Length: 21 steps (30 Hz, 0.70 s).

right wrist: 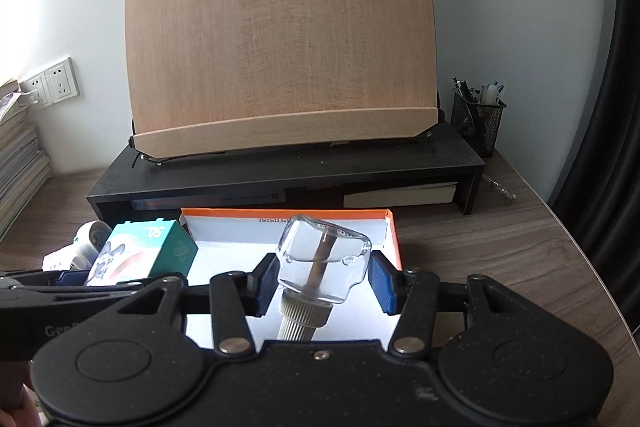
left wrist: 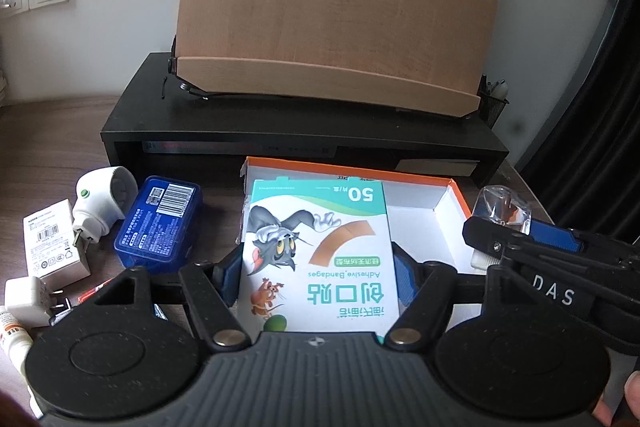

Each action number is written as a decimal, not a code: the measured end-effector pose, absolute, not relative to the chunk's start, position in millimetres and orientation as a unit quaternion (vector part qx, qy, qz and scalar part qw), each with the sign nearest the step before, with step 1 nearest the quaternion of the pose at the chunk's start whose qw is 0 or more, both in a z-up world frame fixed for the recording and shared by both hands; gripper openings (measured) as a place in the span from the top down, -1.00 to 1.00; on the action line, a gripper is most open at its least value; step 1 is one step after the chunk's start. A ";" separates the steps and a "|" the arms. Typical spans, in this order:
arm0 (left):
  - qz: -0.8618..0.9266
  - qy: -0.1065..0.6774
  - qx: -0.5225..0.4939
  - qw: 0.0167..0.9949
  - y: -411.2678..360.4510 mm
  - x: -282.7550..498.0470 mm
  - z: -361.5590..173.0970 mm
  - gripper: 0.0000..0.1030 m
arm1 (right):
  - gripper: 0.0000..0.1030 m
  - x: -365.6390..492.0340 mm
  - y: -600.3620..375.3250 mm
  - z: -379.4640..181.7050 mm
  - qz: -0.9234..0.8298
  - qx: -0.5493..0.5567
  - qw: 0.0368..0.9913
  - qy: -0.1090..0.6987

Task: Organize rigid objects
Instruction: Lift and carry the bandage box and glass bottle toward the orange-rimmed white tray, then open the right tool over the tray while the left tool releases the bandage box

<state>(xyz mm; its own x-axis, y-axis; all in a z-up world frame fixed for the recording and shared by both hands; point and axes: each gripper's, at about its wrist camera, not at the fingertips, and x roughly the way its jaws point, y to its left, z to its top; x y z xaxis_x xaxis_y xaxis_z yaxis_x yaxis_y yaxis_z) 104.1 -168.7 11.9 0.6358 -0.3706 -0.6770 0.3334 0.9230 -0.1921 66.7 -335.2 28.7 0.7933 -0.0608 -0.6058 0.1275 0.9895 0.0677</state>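
The left gripper (left wrist: pixel 318 273) is clamped on the bandage box (left wrist: pixel 318 255), both blue pads pressed against the box sides; the box is held above the near left portion of the orange-rimmed tray (left wrist: pixel 448 201). The right gripper (right wrist: pixel 322 281) grasps the clear bottle (right wrist: pixel 322 259) with its ribbed white cap toward the camera, over the tray interior; in the left wrist view this bottle appears at 3 o'clock of the bandage box. On the table at 9 o'clock of the tray lie a blue case (left wrist: pixel 158 225), a white plug-in device (left wrist: pixel 100 205), a white carton (left wrist: pixel 54 245) and a white charger (left wrist: pixel 30 301). At 12 o'clock of the tray stands a black riser (left wrist: pixel 304 131) bearing a wooden book stand (left wrist: pixel 336 7).
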 end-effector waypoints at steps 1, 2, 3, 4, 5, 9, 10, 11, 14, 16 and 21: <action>-0.195 0.380 -0.027 0.904 -169.1 105.6 12.4 -0.39 | -0.16 68.0 -335.2 28.8 -0.049 0.052 0.946 0.318; -0.197 0.380 -0.029 0.903 -169.4 106.8 12.9 -0.39 | -0.16 68.9 -335.4 28.7 -0.050 0.051 0.945 0.318; -0.197 0.379 -0.029 0.903 -170.2 107.7 13.4 -0.39 | -0.16 70.3 -335.5 28.5 -0.051 0.050 0.945 0.318; -0.198 0.379 -0.028 0.904 -171.0 108.2 13.7 -0.39 | -0.16 71.3 -335.9 28.2 -0.052 0.050 0.945 0.319; -0.199 0.378 -0.028 0.904 -171.6 108.5 13.9 -0.39 | -0.16 72.4 -335.9 28.4 -0.053 0.050 0.945 0.320; -0.197 0.380 -0.026 0.903 -172.6 110.0 13.1 -0.39 | -0.17 76.7 -335.2 28.7 -0.054 0.051 0.944 0.322; -0.197 0.381 -0.026 0.903 -172.4 110.8 12.6 -0.39 | -0.17 77.5 -334.7 28.4 -0.054 0.050 0.944 0.323; -0.197 0.382 -0.026 0.903 -172.1 111.5 11.6 -0.39 | -0.17 78.6 -334.0 28.3 -0.054 0.049 0.943 0.324; -0.194 0.384 -0.025 0.902 -171.0 112.8 9.6 -0.39 | -0.17 82.2 -331.8 27.1 -0.053 0.046 0.942 0.329; -0.192 0.386 -0.024 0.902 -170.4 113.8 8.4 -0.39 | -0.17 83.8 -331.3 26.0 -0.051 0.046 0.941 0.330; -0.187 0.389 -0.021 0.902 -168.4 118.1 6.0 -0.39 | -0.17 88.6 -329.7 23.8 -0.051 0.045 0.941 0.333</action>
